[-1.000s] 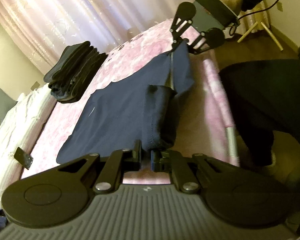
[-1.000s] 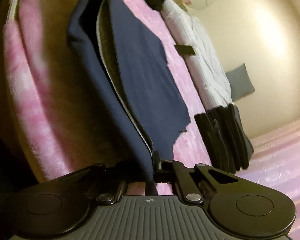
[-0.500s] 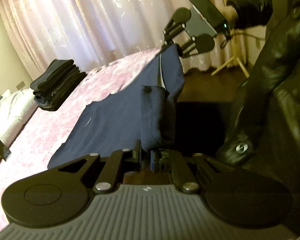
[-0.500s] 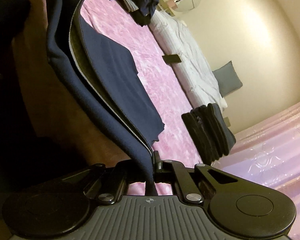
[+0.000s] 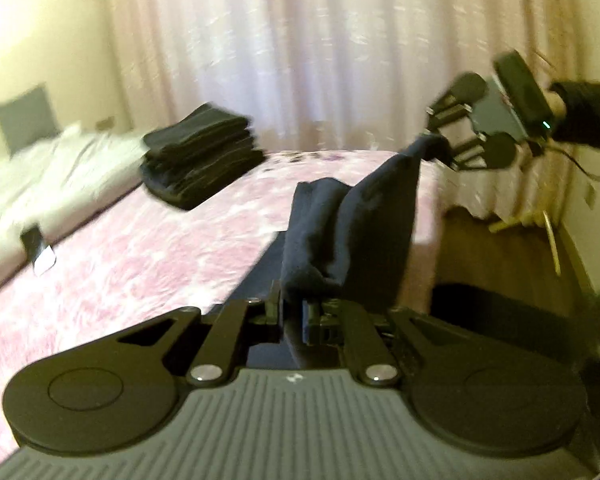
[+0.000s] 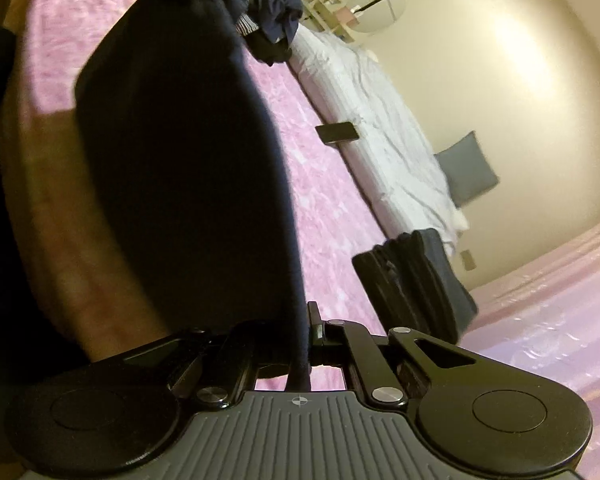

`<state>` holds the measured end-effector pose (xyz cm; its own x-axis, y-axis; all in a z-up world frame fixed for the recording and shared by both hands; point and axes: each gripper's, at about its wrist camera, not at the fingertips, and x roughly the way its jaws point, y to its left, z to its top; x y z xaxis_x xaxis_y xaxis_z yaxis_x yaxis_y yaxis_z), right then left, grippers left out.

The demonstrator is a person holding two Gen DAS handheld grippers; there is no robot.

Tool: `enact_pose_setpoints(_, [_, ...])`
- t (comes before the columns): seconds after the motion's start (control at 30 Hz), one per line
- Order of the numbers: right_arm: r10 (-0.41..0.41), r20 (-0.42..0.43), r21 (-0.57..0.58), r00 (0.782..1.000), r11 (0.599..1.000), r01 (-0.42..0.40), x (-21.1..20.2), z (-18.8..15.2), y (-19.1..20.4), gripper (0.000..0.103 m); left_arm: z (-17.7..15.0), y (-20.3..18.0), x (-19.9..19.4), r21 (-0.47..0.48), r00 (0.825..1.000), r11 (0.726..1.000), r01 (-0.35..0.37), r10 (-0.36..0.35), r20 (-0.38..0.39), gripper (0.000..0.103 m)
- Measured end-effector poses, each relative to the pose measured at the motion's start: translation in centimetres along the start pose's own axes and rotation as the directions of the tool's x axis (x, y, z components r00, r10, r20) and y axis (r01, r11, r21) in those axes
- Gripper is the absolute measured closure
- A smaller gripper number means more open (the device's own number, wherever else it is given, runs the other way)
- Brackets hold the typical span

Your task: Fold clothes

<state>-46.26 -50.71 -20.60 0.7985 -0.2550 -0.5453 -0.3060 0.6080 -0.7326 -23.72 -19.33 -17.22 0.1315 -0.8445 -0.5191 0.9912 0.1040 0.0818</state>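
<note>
both grippers, left gripper (image 5: 290, 314) and right gripper (image 6: 306, 344), clamped on the dark navy fabric garment (image 5: 356, 232), now lifted off the pink bedspread's (image 5: 140, 248) near edge (it lay flat a second ago), likely mid-fold; folded dark stack (image 5: 200, 156) near far edge.

Dim, warm yellow cast; backlight through curtain (image 5: 300, 60). Motion blur across left view, strong fisheye bending at edges. Bright glare patch on wall (image 6: 512, 52).

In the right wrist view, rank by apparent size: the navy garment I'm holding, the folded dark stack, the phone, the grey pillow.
1. navy garment, inflated by nearness
2. folded dark stack
3. grey pillow
4. phone
</note>
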Motion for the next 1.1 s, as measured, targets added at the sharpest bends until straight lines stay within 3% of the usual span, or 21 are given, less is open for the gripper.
enact_pose_setpoints(0.2, [0.165,-0.066,0.034,0.984,0.986,-0.163,10.2,0.1,-3.3,0.101,-0.7,9.6,7.9,-0.21,0.995,0.977,0.031,-0.051,-0.089,0.097])
enact_pose_setpoints(0.33, [0.31,-0.122,0.099,0.943,0.949,-0.299,17.3,-0.8,-3.5,0.101,-3.7,14.9,14.4,-0.363,0.971,0.931,0.034,-0.116,-0.208,0.097])
enact_pose_setpoints(0.47, [0.408,-0.145,0.17,0.901,0.908,-0.383,21.6,-1.8,-3.2,0.101,-6.7,16.7,18.2,-0.408,0.947,0.912,0.033,-0.159,-0.28,0.096])
enact_pose_setpoints(0.53, [0.44,-0.128,0.229,0.889,0.885,-0.405,22.3,-2.2,-4.3,0.101,-7.0,17.0,18.3,-0.415,0.951,0.908,0.05,-0.171,-0.259,0.096])
enact_pose_setpoints(0.67, [0.434,-0.097,0.345,0.896,0.859,-0.379,23.5,-3.1,-7.4,0.101,-7.3,17.6,18.5,-0.428,0.956,0.901,0.074,-0.186,-0.226,0.095])
enact_pose_setpoints(0.77, [0.467,-0.082,0.413,0.881,0.82,-0.396,24.8,-4.1,-8.4,0.101,-8.3,17.6,19.0,-0.459,0.956,0.886,0.07,-0.191,-0.224,0.095])
enact_pose_setpoints(0.93, [0.499,-0.018,0.568,0.866,0.718,-0.402,25.7,-5.3,-9.3,0.101,-8.8,17.9,18.2,-0.507,0.966,0.859,0.067,-0.184,-0.183,0.095])
enact_pose_setpoints(1.03, [0.475,0.028,0.633,0.879,0.673,-0.383,25.8,-5.4,-11.0,0.101,-8.2,18.0,17.2,-0.515,0.979,0.855,0.065,-0.155,-0.134,0.096])
enact_pose_setpoints(1.1, [0.449,0.057,0.668,0.892,0.647,-0.368,25.1,-5.5,-11.9,0.101,-8.5,18.2,17.8,-0.529,0.976,0.847,0.049,-0.152,-0.154,0.096])
